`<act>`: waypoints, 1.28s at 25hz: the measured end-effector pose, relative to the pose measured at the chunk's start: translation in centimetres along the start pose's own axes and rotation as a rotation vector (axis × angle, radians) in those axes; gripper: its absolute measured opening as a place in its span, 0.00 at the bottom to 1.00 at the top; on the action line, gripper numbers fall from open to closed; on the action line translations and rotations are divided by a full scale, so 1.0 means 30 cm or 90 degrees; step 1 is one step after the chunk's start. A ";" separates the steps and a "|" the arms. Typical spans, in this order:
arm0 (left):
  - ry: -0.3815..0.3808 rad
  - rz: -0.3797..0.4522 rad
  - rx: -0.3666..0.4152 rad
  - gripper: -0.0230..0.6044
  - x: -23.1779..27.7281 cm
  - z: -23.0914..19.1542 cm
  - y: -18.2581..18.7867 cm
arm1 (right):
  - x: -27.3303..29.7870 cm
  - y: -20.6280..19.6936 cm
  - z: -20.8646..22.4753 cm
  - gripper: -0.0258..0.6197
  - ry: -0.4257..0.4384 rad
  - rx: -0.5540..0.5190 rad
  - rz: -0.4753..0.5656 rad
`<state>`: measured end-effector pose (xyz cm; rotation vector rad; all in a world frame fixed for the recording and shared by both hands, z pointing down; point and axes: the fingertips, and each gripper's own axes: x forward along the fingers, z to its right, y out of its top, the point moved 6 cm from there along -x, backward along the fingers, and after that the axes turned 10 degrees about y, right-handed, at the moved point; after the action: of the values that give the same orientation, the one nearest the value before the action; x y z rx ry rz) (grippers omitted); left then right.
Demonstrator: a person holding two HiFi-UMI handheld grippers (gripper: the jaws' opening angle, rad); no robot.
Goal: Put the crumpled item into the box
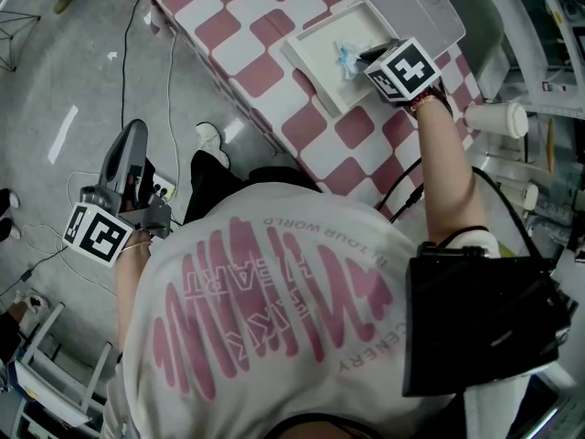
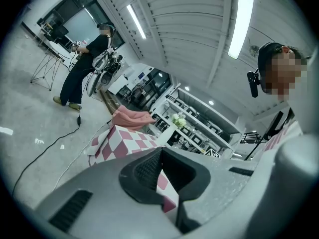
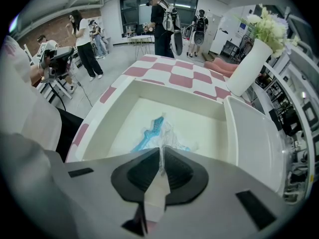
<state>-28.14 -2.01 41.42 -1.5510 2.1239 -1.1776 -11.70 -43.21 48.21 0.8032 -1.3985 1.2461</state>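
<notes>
The crumpled item [image 3: 158,132], a clear-white wrapper with blue print, hangs inside the open white box [image 3: 117,94] on the checkered table [image 1: 259,31]. My right gripper [image 3: 160,156] is shut on the wrapper's upper edge, and a strip of it runs back between the pads. In the head view the right gripper [image 1: 364,59] reaches over the box [image 1: 311,58], with the crumpled item [image 1: 346,58] at its tip. My left gripper [image 1: 132,140] hangs beside my body over the floor, away from the table. In its own view the left gripper [image 2: 162,156] is shut with nothing in it.
The box's lid [image 1: 413,9] lies folded open on the far side. A white vase with flowers [image 3: 247,64] stands just behind the box. A paper cup [image 1: 498,118] sits at the table's right. Cables [image 1: 170,80] run across the floor, and several people stand in the background.
</notes>
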 end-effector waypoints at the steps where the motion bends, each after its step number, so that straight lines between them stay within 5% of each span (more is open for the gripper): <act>1: 0.000 0.002 0.001 0.05 -0.002 0.001 0.001 | -0.001 0.000 -0.001 0.05 0.000 0.000 0.001; 9: 0.004 0.017 0.007 0.05 -0.030 -0.001 0.023 | -0.007 0.000 -0.010 0.07 -0.004 0.005 0.009; 20: 0.001 0.025 0.018 0.05 -0.056 0.038 0.031 | -0.029 -0.012 -0.017 0.21 -0.007 0.017 0.039; 32: -0.015 0.042 0.060 0.05 -0.110 0.118 0.077 | -0.099 -0.045 -0.014 0.14 -0.061 0.143 0.244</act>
<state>-26.19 -0.47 36.67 -1.4364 2.0566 -1.2141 -9.65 -43.58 45.66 0.7756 -1.5562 1.7019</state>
